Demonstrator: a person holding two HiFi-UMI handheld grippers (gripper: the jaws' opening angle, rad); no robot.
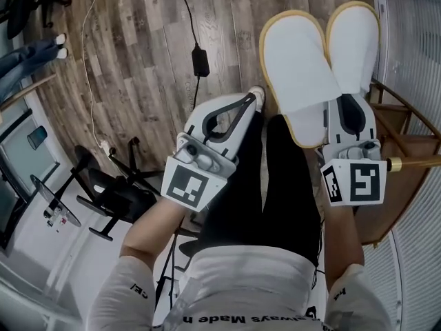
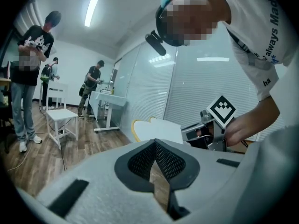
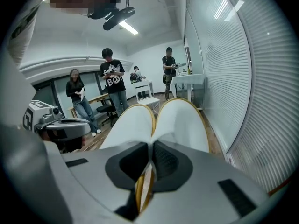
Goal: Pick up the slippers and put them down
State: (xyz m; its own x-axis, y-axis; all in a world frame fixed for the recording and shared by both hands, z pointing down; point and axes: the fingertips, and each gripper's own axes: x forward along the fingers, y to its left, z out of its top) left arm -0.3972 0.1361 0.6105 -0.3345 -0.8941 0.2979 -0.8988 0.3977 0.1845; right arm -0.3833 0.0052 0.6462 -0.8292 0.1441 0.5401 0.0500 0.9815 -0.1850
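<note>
The person holds both arms out in front of the body and bent down a little, one pair of tongs in each hand. The left tongs (image 2: pixel 154 146) point ahead and lean in toward the other hand. Their two tips touch each other and there is nothing between them, only a small gap lower down where the wood floor (image 1: pixel 138 47) shows through. The right tongs (image 3: pixel 150 147) point straight ahead and tip down more. They are squeezed tight on the slippers (image 1: pixel 303 67), pinching the yellow edges of both together. There are two slippers, white with yellow rims. They lie side by side and touch, and they stick out past the tips, up in the air over the floor, just in front of the person's dark legs (image 1: pixel 275 185). There are two marker cubes, one on each pair of tongs: the left cube (image 1: pixel 189 185) and the right cube (image 1: pixel 358 181). One black cable (image 1: pixel 200 61) lies on the floor. In the left gripper view, three people (image 2: pixel 35 55) stand far back in the room, near one white chair (image 2: pixel 60 118).
</note>
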